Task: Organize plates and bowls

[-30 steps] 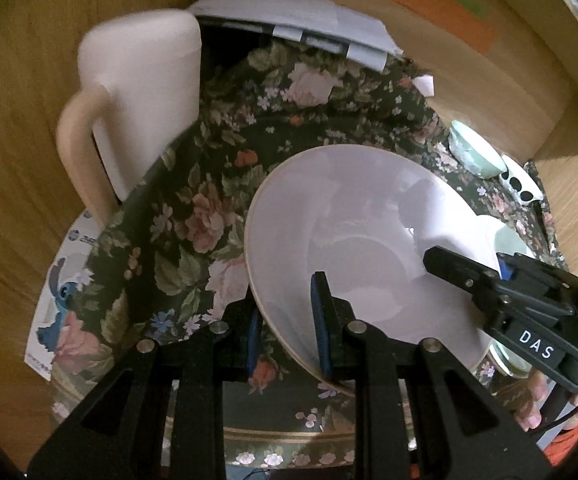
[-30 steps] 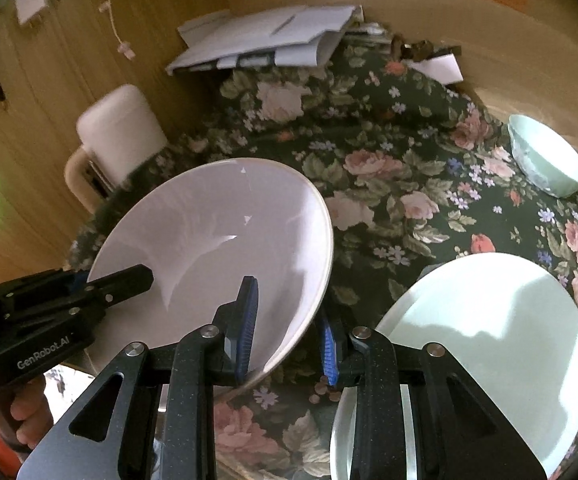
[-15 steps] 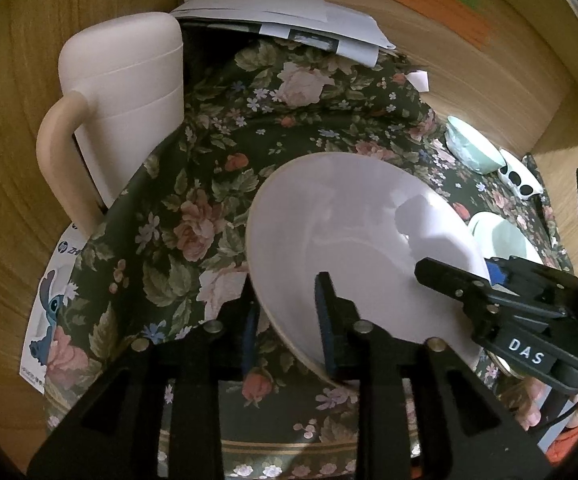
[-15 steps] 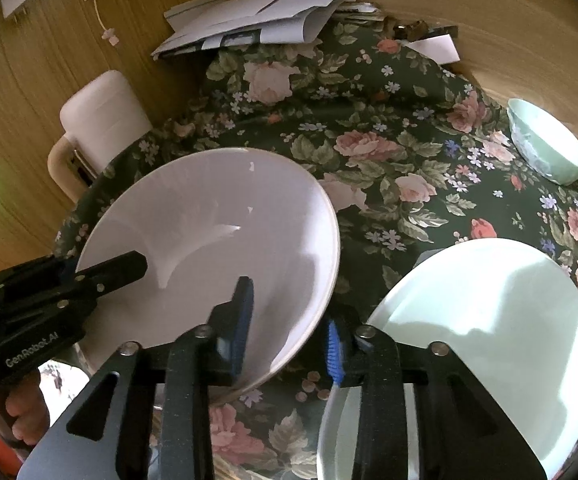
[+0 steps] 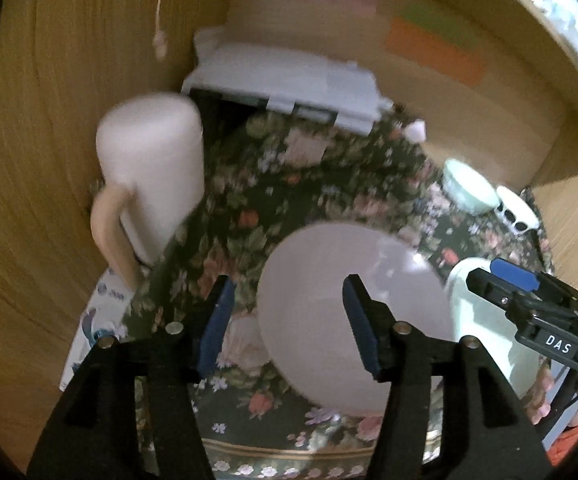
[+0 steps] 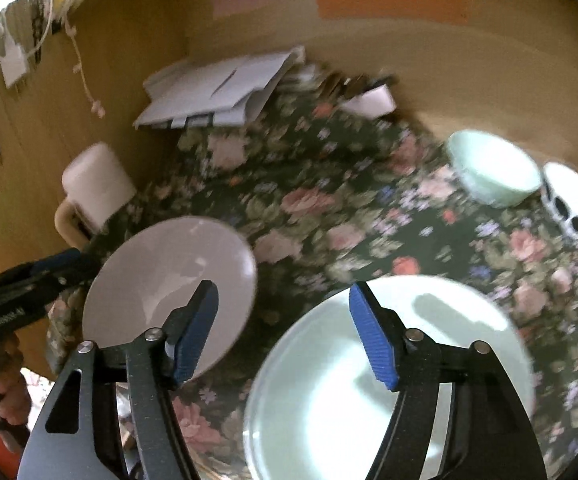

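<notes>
At the far left, a pale pitcher (image 5: 151, 184) is standing at the edge of the floral tablecloth (image 5: 289, 208), with a stack of papers (image 5: 285, 80) lying behind it against the wooden wall. Just right of that, the left gripper (image 5: 285, 320) is hanging with its fingers spread wide and holding nothing; half a second ago they were pinching the near rim of the white plate (image 5: 329, 304), so that plate has just been let go. It is now sitting on the cloth, well left of centre in the right wrist view, and it looks settled rather than tilted. Moving right, the right gripper (image 6: 283, 332) is likewise standing open and empty, having released the same plate's other edge, and it is now hovering above the mint green plate (image 6: 429, 360) beside the white one. That suggests the white plate's placement is finished and the green plate is probably the next piece to handle. Farther right, a mint bowl (image 6: 493, 168) and a black-spotted white bowl (image 6: 573, 204) are waiting near the table's far edge. Both views are smeared by motion, so it is hard to tell whether the two plates are touching or overlapping, and the green plate's near rim is being cut off by the frame.
</notes>
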Demonstrator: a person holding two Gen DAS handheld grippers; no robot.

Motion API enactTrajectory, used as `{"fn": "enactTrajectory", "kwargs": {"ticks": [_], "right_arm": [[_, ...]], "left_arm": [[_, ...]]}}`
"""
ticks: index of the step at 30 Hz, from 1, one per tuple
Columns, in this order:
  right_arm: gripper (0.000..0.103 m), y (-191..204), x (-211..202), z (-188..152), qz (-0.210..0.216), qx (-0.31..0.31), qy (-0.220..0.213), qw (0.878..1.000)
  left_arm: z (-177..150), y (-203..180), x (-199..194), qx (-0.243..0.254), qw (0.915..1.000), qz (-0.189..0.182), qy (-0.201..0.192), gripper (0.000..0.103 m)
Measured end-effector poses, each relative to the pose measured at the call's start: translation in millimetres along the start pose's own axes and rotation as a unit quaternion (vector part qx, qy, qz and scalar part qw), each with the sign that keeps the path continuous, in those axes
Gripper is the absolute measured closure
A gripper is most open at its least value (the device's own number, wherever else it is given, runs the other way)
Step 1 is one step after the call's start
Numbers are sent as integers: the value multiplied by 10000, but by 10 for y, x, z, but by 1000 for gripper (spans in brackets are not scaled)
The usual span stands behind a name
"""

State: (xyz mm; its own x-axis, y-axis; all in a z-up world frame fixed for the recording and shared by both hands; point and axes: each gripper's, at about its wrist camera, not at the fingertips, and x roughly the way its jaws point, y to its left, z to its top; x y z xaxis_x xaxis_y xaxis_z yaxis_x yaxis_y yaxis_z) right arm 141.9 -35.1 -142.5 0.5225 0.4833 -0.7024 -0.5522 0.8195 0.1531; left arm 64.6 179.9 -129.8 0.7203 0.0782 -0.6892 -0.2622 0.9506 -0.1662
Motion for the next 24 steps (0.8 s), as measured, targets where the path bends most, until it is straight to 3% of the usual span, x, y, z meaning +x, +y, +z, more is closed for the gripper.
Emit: {"fn": "enactTrajectory", "kwargs": {"ticks": [6, 12, 24], "right_arm": [[35, -313, -329, 162, -343, 37, -436, 9985], [35, -660, -566, 304, -716, 101, -691, 9950], [35, -1440, -585, 455, -1208, 627, -687, 9883]], "left_arm": [[243, -286, -187, 197, 9990, -122, -386, 42], [489, -618, -189, 379, 9974, -317, -522, 35], [905, -1332, 216, 798, 9939, -527, -555, 22]]}}
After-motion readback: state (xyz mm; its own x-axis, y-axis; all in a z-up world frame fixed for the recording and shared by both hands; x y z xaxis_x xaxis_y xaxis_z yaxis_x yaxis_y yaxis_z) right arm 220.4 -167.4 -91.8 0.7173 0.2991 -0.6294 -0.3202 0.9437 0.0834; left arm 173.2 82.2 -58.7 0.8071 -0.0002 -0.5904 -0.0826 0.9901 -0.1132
